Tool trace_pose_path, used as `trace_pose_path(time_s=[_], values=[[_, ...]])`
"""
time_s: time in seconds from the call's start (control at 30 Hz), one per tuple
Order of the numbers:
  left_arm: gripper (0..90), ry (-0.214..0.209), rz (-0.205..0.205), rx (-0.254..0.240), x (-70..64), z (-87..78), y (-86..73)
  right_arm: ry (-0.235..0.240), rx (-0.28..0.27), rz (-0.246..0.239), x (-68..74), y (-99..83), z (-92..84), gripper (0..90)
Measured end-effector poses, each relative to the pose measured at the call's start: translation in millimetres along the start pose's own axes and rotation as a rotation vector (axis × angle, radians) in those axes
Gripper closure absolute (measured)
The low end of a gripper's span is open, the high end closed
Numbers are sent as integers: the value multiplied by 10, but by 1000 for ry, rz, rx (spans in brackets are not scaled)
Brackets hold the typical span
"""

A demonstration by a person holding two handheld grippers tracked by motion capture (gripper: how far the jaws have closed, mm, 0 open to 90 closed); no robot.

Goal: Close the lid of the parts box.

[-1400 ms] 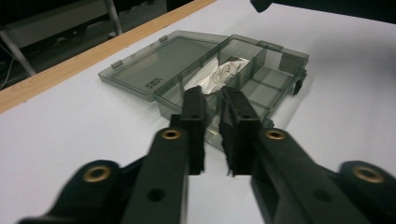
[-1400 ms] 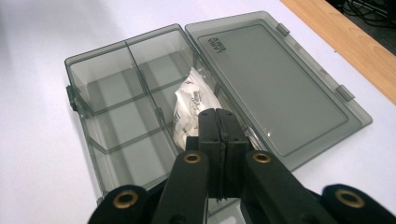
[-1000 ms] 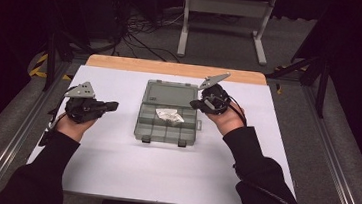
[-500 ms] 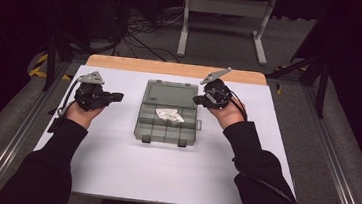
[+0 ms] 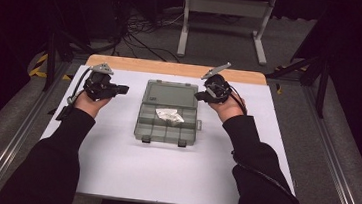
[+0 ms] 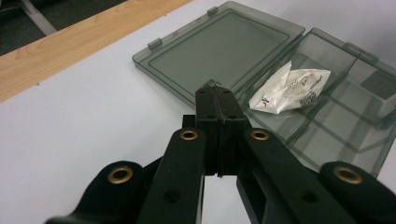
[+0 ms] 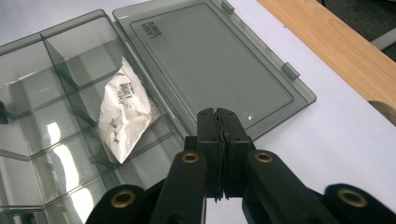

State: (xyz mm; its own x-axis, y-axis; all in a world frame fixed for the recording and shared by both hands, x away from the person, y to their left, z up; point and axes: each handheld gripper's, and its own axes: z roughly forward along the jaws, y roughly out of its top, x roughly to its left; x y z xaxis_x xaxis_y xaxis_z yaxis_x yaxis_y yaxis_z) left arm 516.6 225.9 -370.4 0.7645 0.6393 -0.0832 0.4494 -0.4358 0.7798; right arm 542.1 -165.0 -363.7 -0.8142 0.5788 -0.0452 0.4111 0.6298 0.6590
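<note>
Flanking open organizer box [image 5: 168, 113], empty-jawed

Table [image 5: 112, 170] lit bright from overhead, surroundings dark; glare on box lid [image 7: 219, 60]; pics slightly soft.

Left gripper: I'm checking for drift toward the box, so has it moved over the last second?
Yes. In the high view the left gripper has moved up the table, toward the wooden edge, staying left of the box.
</note>
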Motion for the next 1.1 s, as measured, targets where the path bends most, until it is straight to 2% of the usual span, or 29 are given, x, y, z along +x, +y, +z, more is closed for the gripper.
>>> trace_pose_path(time_s=[0.1, 0.23, 0.4, 0.47, 0.87, 1.1], values=[[897, 11, 2, 6, 24, 34, 35, -1, 4, 5, -28, 3, 3, 887], [897, 6, -12, 14, 51, 76, 82, -8, 7, 12, -76, -2, 14, 887], [897, 26, 5, 42, 103, 111, 156, -16, 16, 21, -121, -15, 25, 887], [897, 20, 0, 45, 119, 125, 172, -19, 19, 21, -136, -17, 31, 887], [897, 20, -29, 92, 159, 359, 168, -21, 48, 30, -207, -59, 145, 889], [897, 19, -43, 109, 209, 486, 121, -17, 73, 56, -259, -126, 260, 886]])
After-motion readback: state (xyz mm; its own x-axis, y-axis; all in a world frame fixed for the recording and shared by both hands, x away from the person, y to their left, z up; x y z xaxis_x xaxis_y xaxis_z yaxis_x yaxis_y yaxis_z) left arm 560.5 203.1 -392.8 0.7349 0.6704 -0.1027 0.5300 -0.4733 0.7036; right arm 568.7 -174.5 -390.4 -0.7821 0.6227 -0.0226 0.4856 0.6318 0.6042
